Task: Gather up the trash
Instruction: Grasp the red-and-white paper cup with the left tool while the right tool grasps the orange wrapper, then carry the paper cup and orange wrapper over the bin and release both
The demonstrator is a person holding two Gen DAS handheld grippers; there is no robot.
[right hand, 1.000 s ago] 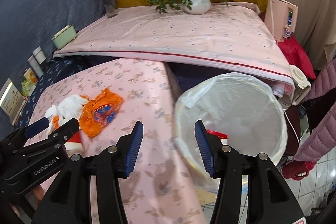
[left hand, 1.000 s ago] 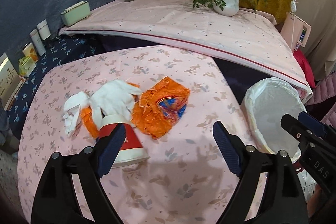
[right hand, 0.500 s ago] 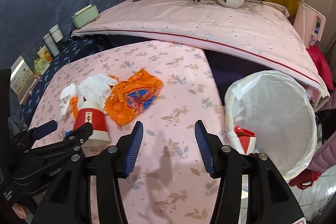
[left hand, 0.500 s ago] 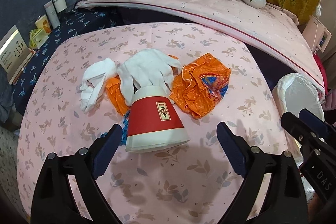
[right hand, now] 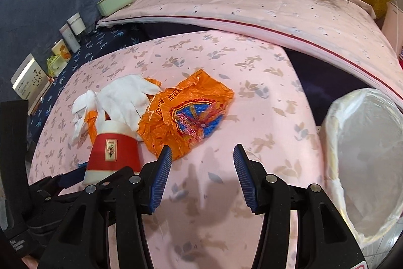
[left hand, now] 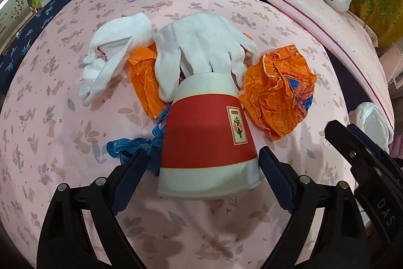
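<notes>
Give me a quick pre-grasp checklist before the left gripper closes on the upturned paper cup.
1. Left gripper open wider than the cup: ok.
2. Red and white paper cup between the left fingers, one on each side near its rim: ok.
3. Cup free of other trash: not ok. The white glove drapes against its far end and the blue strip lies at its left side.
4. Fingers touching the cup wall: cannot tell.
5. Right gripper open and holding nothing, over bare tablecloth: ok.
6. Lined trash bin open beside the table: ok.
</notes>
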